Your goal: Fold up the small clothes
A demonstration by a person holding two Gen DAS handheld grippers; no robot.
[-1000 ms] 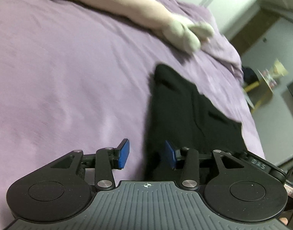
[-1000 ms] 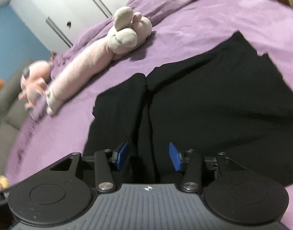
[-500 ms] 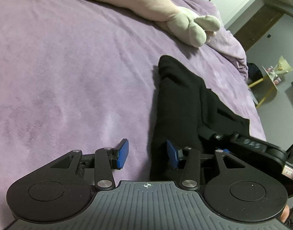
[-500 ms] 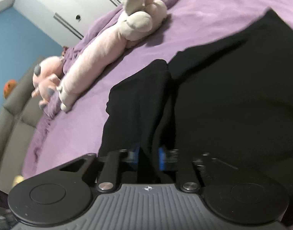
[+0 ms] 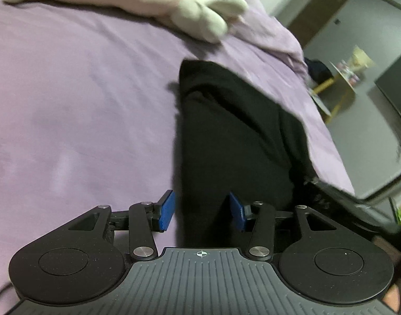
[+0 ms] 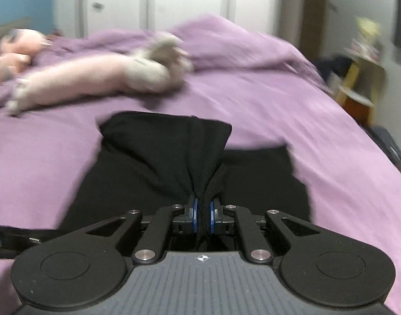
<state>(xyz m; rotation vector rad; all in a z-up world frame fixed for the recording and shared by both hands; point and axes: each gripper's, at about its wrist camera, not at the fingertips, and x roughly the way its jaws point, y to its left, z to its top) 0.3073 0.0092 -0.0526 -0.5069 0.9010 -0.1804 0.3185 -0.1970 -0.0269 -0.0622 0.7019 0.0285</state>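
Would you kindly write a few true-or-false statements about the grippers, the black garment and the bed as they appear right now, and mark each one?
1. The right gripper is shut on a bunch of the black garment. True; its jaws have just been closing, with cloth between them.
2. The left gripper is clamped on the garment. False; its jaws stand apart over the cloth's edge.
3. The garment lies on a purple bedspread. True.
4. The plush toy rests on top of the garment. False; it lies farther back on the bedspread, apart from it.
5. The garment is white. False; it is black.
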